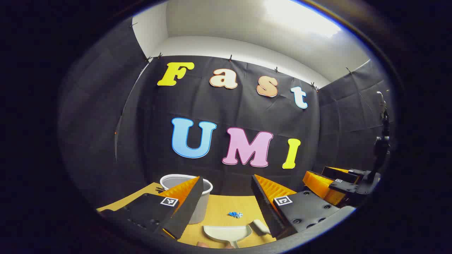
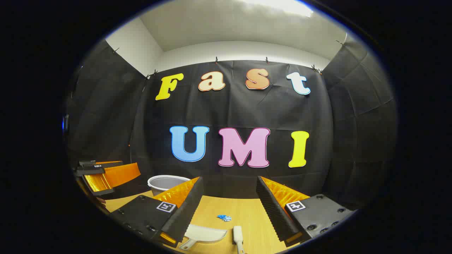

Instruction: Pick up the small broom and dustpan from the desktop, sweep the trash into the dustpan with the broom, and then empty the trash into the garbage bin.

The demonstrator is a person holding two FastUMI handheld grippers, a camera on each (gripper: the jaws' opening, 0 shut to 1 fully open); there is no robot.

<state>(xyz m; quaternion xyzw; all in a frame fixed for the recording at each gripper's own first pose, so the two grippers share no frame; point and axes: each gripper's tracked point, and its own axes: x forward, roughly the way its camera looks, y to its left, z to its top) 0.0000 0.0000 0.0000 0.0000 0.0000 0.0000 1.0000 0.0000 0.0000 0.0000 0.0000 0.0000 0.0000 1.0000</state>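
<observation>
In the left gripper view, the left gripper (image 1: 226, 208) hung above the desk (image 1: 226, 208) with its jaws wide, holding nothing. The dustpan (image 1: 227, 233) lay at 6 o'clock between its fingers, the broom (image 1: 260, 226) just beside it toward 5 o'clock. The trash (image 1: 235, 214) (a small blue scatter) sat beyond them, and the bin (image 1: 203, 208) stood at 7 o'clock behind the left finger. The right gripper (image 1: 332, 185) showed at 4 o'clock.

In the right gripper view, the right gripper (image 2: 229, 208) also gaped wide, empty, over dustpan (image 2: 204, 234), broom (image 2: 238, 238) and trash (image 2: 224, 218); the bin (image 2: 166, 183) stood at 8 o'clock.
</observation>
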